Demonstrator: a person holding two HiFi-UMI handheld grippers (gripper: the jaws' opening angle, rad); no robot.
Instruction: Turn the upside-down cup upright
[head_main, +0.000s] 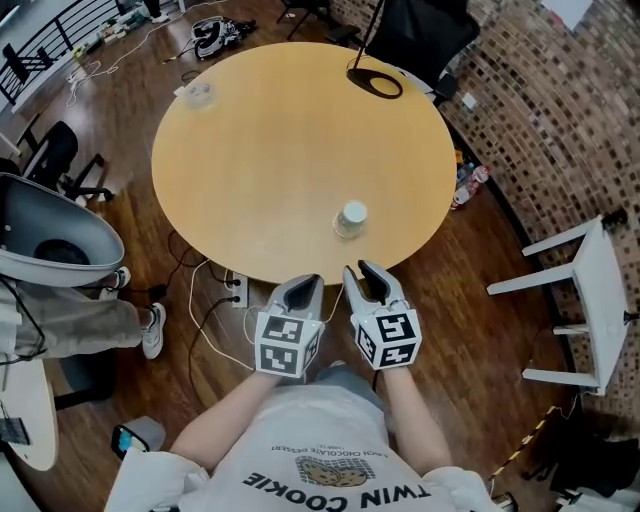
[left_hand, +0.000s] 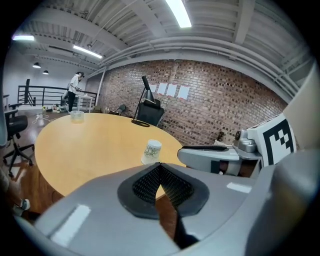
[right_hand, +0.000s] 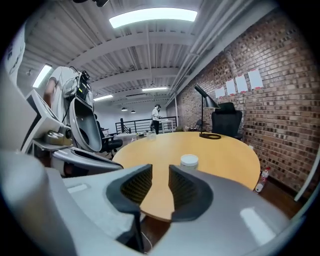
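Head view: white paper cup (head_main: 351, 219) upside-down; left jaws together, right jaws apart.

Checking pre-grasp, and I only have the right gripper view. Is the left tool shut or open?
Observer: Shut. In the left gripper view the left tool has its pads meeting at the tips, with nothing between them.
Operator: Is the cup's side plain?
Observer: No. The left gripper view shows dark print on the cup wall.
Operator: Anyone close on the left?
Observer: Yes. The head view shows a person's leg and white shoe on the floor left of the table.
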